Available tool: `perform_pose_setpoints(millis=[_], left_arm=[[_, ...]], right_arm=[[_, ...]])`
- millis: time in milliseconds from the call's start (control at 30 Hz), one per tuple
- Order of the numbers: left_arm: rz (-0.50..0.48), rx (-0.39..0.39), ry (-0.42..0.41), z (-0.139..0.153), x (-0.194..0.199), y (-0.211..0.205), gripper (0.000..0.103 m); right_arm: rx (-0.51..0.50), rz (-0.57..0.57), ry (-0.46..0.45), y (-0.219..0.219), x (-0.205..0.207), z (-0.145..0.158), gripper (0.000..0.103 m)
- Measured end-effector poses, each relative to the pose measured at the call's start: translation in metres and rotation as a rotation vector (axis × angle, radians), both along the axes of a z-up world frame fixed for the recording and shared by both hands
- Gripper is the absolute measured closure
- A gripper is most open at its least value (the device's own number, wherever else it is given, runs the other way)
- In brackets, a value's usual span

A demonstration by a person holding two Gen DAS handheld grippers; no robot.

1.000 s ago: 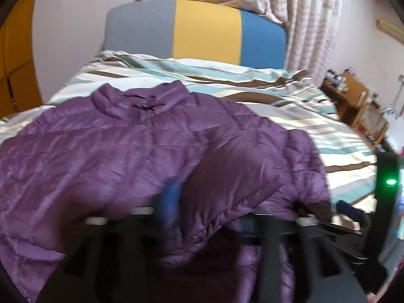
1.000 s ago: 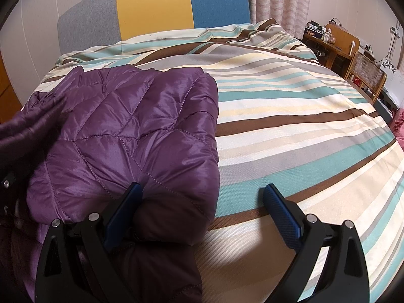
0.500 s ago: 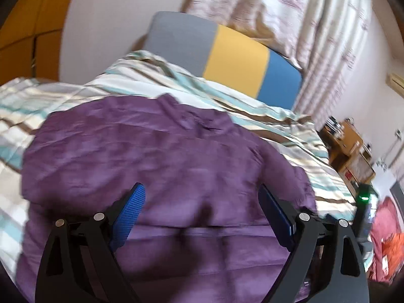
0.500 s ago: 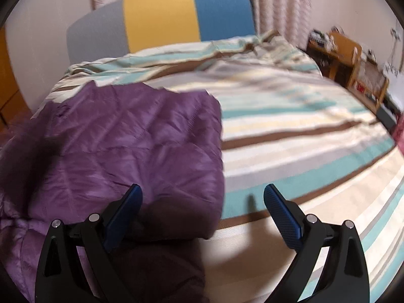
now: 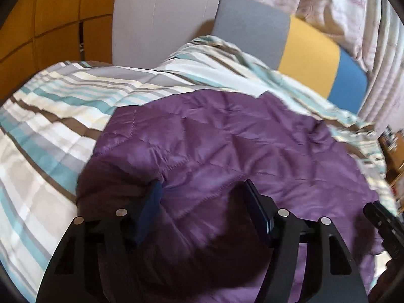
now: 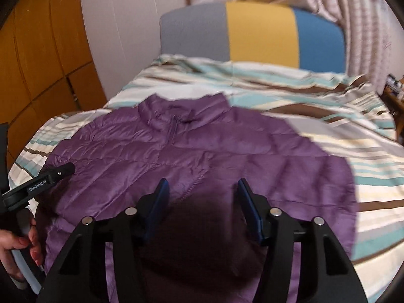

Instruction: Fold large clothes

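A purple quilted jacket (image 5: 227,146) lies on the striped bed, its collar and zip (image 6: 176,118) toward the headboard, both sleeves folded in over the body. My left gripper (image 5: 202,189) is open and empty, low over the jacket's left part. My right gripper (image 6: 202,186) is open and empty over the jacket's near middle. The left gripper also shows at the left edge of the right wrist view (image 6: 50,174), and the right gripper at the right edge of the left wrist view (image 5: 383,217).
The striped bedcover (image 6: 328,116) spreads to the right and left (image 5: 50,126) of the jacket. A grey, yellow and blue headboard (image 6: 252,32) stands behind. Wooden wardrobe panels (image 6: 38,63) are at the left, curtains (image 5: 353,12) and a desk at the right.
Both grippers let go of the jacket's sleeves and swung left over the jacket. Their jaws went from wide open to narrower.
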State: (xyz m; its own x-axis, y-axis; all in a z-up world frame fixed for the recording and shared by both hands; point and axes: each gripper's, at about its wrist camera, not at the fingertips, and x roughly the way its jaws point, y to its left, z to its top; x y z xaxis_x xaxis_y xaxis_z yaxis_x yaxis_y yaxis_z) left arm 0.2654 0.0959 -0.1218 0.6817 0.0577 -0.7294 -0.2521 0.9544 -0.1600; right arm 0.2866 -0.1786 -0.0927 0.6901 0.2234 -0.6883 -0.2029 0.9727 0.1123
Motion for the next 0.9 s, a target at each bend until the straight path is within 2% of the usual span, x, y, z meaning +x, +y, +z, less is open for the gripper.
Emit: perform_pose_setpoints(millis=[100,167,367,433,500,533,700,800,900], left_arm=[[-0.008,0.018,0.032,-0.013,0.004,0.006,0.036],[-0.001,0.017,0.039,-0.02,0.007,0.008,0.036],[-0.002,0.074,0.068,-0.022,0.011,0.002,0.036],[-0.011,0.111,0.072,-0.013,0.007,-0.003,0.032],[-0.015,0.134,0.063,-0.003,-0.003,-0.008,0.016],[-0.018,0.137,0.044,0.003,-0.009,-0.01,0.016],[0.018,0.113,0.0,0.023,-0.007,0.001,0.016],[0.093,0.077,0.036,0.021,0.01,0.021,0.016],[0.156,0.046,0.106,0.002,0.03,0.043,0.016]], right_arm=[[-0.033,-0.02,0.069,0.007,0.015,-0.027,0.048],[-0.026,-0.02,0.079,0.007,0.018,-0.047,0.048],[-0.078,-0.035,0.058,0.011,0.016,-0.055,0.047],[-0.068,-0.036,0.056,0.009,0.016,-0.056,0.046],[-0.07,-0.036,0.053,0.007,0.016,-0.055,0.045],[-0.072,-0.037,0.051,0.008,0.017,-0.055,0.045],[-0.084,-0.044,0.045,0.009,0.012,-0.053,0.043],[-0.084,-0.046,0.044,0.009,0.011,-0.052,0.042],[-0.084,-0.046,0.045,0.009,0.011,-0.052,0.042]])
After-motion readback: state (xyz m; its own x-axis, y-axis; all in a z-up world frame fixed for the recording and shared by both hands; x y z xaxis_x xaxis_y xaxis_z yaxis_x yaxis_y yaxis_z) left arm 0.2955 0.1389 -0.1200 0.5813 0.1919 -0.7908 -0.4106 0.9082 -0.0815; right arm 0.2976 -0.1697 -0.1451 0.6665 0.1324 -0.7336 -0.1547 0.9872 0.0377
